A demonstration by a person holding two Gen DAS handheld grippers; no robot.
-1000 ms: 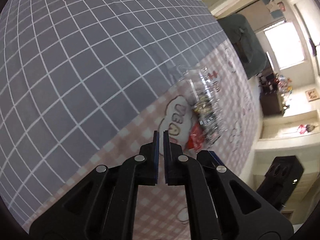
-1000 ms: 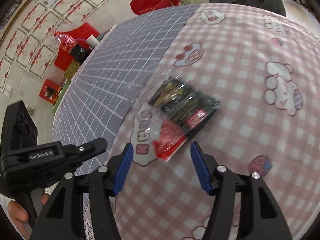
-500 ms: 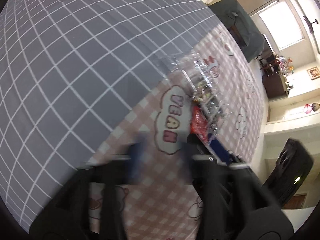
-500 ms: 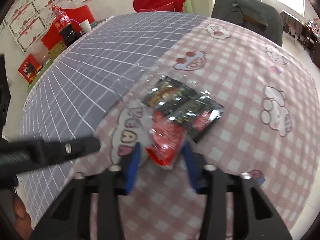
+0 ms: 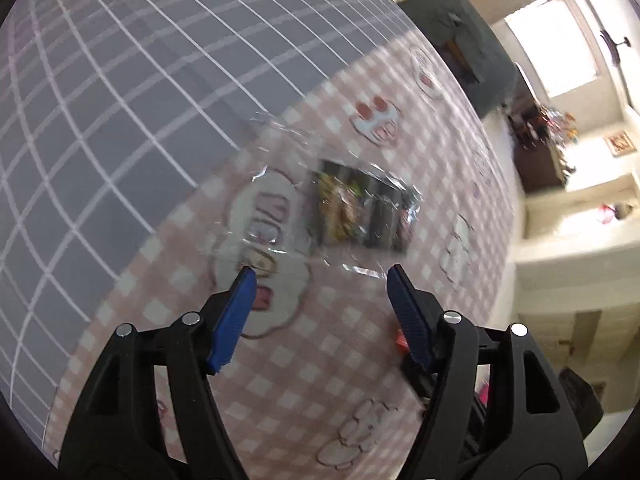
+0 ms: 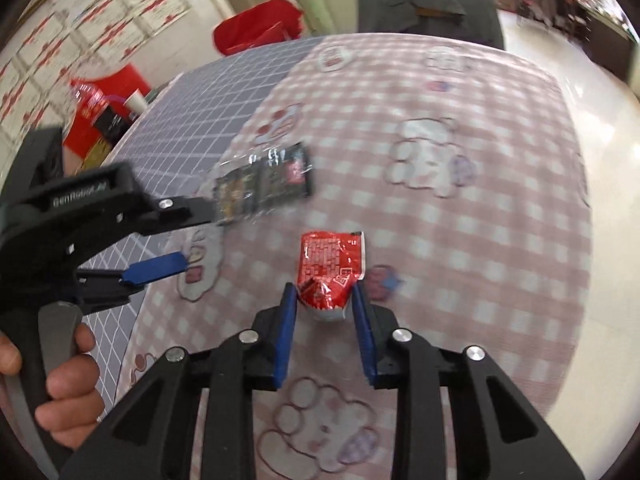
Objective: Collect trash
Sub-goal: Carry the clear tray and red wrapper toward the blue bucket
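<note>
A clear plastic bag (image 5: 304, 216) with dark snack wrappers (image 5: 360, 210) inside lies on the pink checked tablecloth (image 5: 340, 340). My left gripper (image 5: 320, 276) is open, its blue fingertips just short of the bag's near edge. The bag's dark wrappers also show in the right wrist view (image 6: 266, 184), with the left gripper (image 6: 168, 236) beside them. My right gripper (image 6: 325, 292) is shut on a red foil wrapper (image 6: 330, 268) and holds it above the cloth, apart from the bag.
The table's left half has a grey grid cloth (image 5: 120, 100). A grey covered chair (image 6: 428, 4) stands at the far edge and a red chair (image 6: 256, 28) to its left. A soda bottle (image 6: 90, 96) and paper cup (image 6: 136, 100) stand far left.
My left gripper went from shut to open and moved up to the bag. My right gripper closed on the red wrapper and pulled it away from the bag, towards me.
</note>
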